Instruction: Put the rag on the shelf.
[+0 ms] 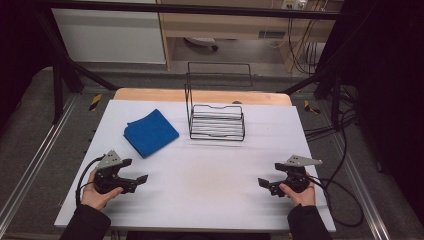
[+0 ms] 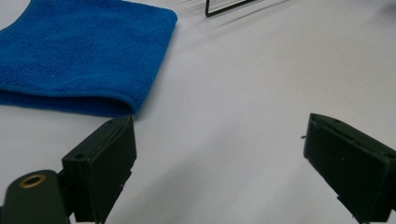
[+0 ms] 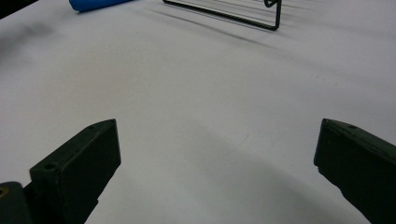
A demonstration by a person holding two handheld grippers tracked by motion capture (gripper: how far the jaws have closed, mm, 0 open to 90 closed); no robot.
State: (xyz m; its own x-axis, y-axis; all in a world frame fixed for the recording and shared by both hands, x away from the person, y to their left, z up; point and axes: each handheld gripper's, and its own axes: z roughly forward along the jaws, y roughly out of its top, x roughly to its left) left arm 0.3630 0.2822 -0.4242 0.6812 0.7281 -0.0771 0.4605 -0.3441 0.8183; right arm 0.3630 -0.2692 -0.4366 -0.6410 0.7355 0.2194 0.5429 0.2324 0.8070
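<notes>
**2 grippers parked low, cloth and rack waiting beyond**

Both hands rest near the front edge of the white table (image 1: 200, 195), one at each side, well apart — a ready stance, I'd say, with the whole working area left free between them. The left gripper (image 1: 141, 179) has its jaws spread wide with nothing between them; from its own view (image 2: 219, 154) bare white surface lies in the gap. The right gripper (image 1: 264, 183) is equally wide and empty, again with plain tabletop between the jaws (image 3: 217, 163).

The folded blue cloth (image 1: 150, 132) lies flat on the left half of the table, just ahead of the left gripper and nearest to it; in the left gripper view its rounded fold (image 2: 84, 56) faces the jaws, which looks like the easy edge to pinch. My guess is that this hand goes for it first.

Beside the cloth, toward the far middle, stands a black wire rack (image 1: 216, 122) with a tall back frame — apart from the cloth, not touching it. Nothing sits between either gripper and the cloth. Cables trail off the right side, clear of the work.
</notes>
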